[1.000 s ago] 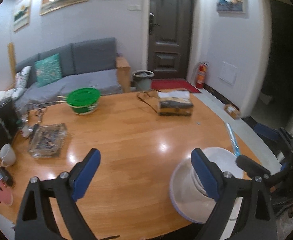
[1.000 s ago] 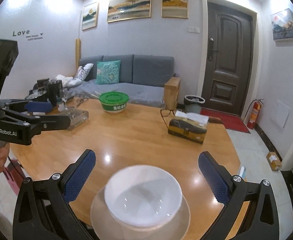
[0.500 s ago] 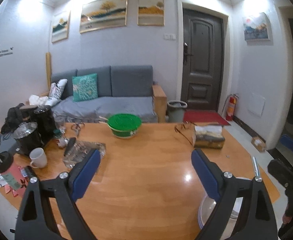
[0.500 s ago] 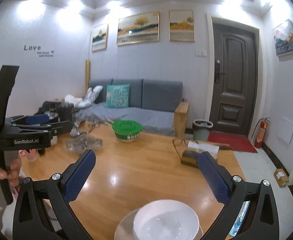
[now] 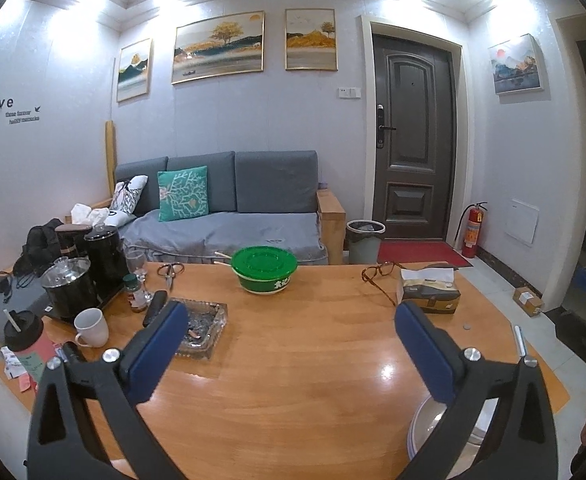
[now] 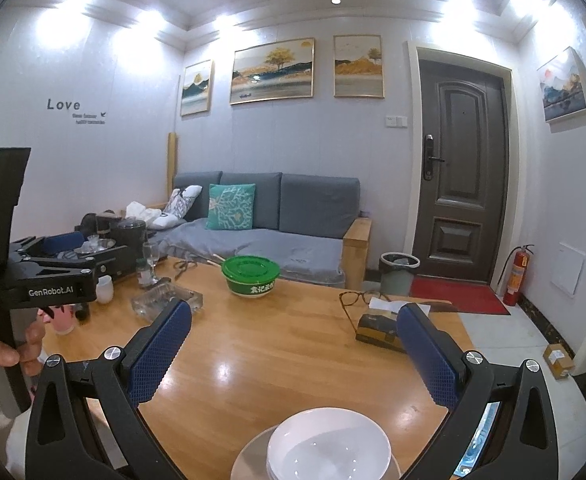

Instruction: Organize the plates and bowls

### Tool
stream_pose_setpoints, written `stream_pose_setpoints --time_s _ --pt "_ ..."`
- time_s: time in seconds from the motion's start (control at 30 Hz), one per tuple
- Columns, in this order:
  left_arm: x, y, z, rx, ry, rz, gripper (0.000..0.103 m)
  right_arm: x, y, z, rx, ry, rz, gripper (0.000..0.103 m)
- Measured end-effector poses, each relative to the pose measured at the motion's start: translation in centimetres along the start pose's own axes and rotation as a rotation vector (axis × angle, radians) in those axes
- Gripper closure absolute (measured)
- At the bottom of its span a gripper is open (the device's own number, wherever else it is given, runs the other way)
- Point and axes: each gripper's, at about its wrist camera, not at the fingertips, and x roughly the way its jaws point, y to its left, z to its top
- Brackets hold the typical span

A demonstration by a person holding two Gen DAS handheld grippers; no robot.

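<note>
The round white ceramic bowl (image 6: 329, 446) is sitting mouth-up on a grey plate (image 6: 253, 460); both grippers' jaws are gaping wide, holding nothing.

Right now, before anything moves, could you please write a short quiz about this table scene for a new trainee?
1. True or false: the white bowl sits on the plate at the near edge of the table.
2. What does the right gripper hold?
A. the white bowl
B. the tissue box
C. nothing; its jaws stand wide apart
3. Fill in: the lid of the instant noodle bowl at the sofa end of the table is ____ in colour.

Key
1. True.
2. C. The left gripper is also open and holds nothing.
3. Green.
</note>
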Motion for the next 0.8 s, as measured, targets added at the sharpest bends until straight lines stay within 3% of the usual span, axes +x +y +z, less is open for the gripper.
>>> stream_pose_setpoints --time_s 0.8 --pt "0.09 -0.28 -0.03 0.0 0.001 -0.011 0.0 -0.12 -0.27 -0.25 0.001 0.006 -0.002 0.001"
